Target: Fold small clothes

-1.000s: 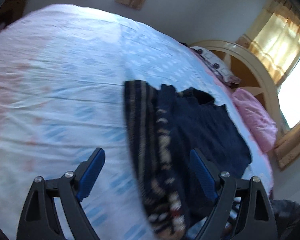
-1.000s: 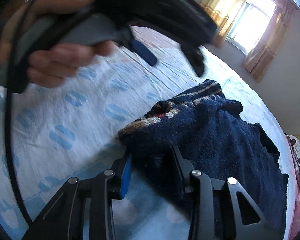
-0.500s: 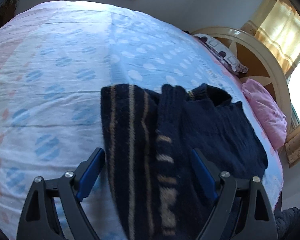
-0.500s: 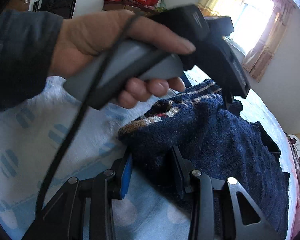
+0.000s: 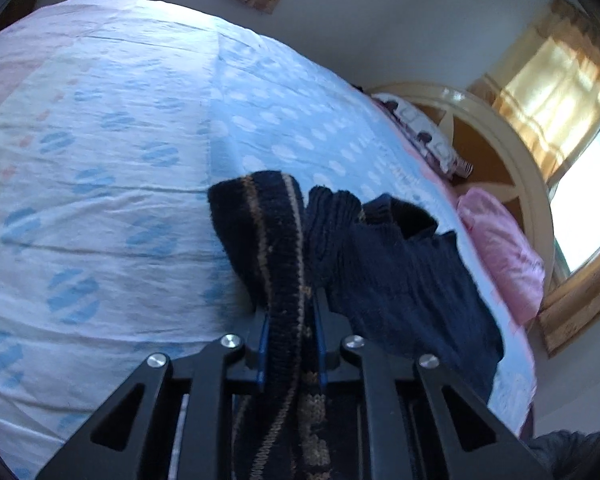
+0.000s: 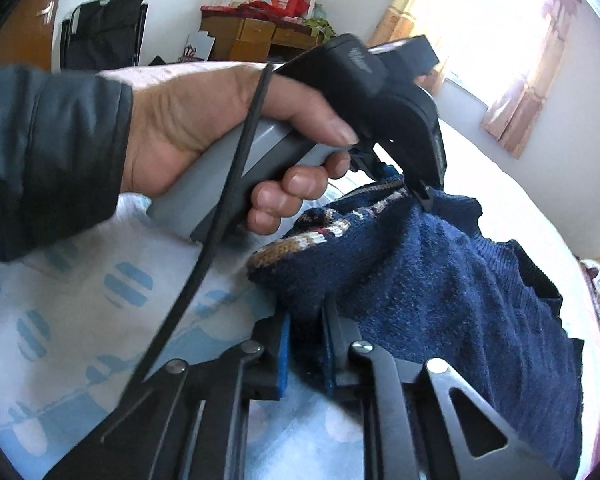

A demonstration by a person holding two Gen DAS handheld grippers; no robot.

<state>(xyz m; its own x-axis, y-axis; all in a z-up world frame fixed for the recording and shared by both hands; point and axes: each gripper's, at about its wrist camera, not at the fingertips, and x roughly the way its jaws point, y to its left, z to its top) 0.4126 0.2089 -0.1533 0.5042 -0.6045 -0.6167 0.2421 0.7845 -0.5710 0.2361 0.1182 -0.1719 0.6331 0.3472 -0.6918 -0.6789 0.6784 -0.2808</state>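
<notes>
A navy knit sweater [image 5: 400, 280] with tan stripes lies bunched on the blue-spotted bed sheet [image 5: 100, 200]. My left gripper [image 5: 290, 312] is closing its jaws, and both blue pads press on the striped hem [image 5: 268, 220], which rises from between them. In the right wrist view the sweater [image 6: 440, 280] fills the right side. There my right gripper [image 6: 306, 320] is closing too, with a fold of the navy knit pinched between its pads. Above it, a person's hand [image 6: 204, 120] holds the left gripper [image 6: 420, 188], whose tip bites the patterned edge.
A pink pillow [image 5: 500, 248] and a patterned pillow [image 5: 420, 136] lie by the curved headboard [image 5: 500, 128] on the right. Curtained windows stand behind. A cluttered wooden dresser [image 6: 260, 36] and a black chair [image 6: 100, 32] are against the far wall. A black cable [image 6: 220, 220] hangs from the left gripper.
Both grippers' jaws have drawn together onto the sweater. The left gripper came in over the striped hem, which now stands lifted between its pads.
</notes>
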